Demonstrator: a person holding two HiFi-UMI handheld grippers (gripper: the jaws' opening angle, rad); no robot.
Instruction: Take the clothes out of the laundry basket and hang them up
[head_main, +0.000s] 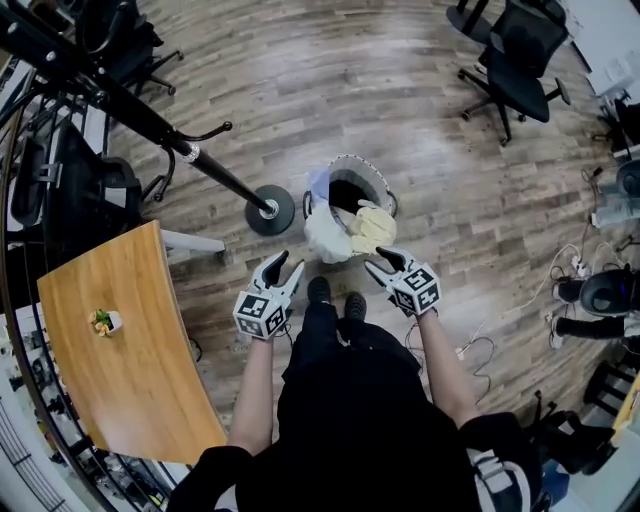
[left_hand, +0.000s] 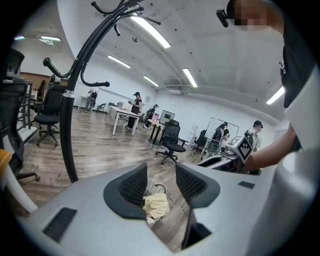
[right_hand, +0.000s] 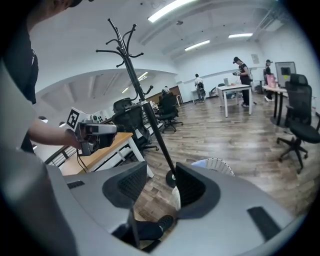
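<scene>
Left gripper (head_main: 287, 265): jaws apart, nothing between the pads. Right gripper (head_main: 382, 260): same, jaws apart and empty. Both hung over the floor just short of the laundry basket (head_main: 372, 172), one on either side of the person's shoes (head_main: 333, 292).

Counts:
- One basket, upright on the wood floor (head_main: 330, 90).
- Three garments showing at it: a white garment (head_main: 325, 240) and a pale yellow garment (head_main: 373, 228) draped over the near rim, and a light blue piece (head_main: 318, 184) at the left rim.
- One coat rack (head_main: 150, 120), with its round base (head_main: 270, 210) just beside the basket's left side.
- One wooden table (head_main: 130, 370), carrying one small potted plant (head_main: 103, 321).

Clearance: the table's curved edge ran close along the person's left arm. Beyond the basket the floor lay open as far as the black office chairs (head_main: 520, 55), at least two. Loose cables (head_main: 478, 350) lay on the floor to the right.
</scene>
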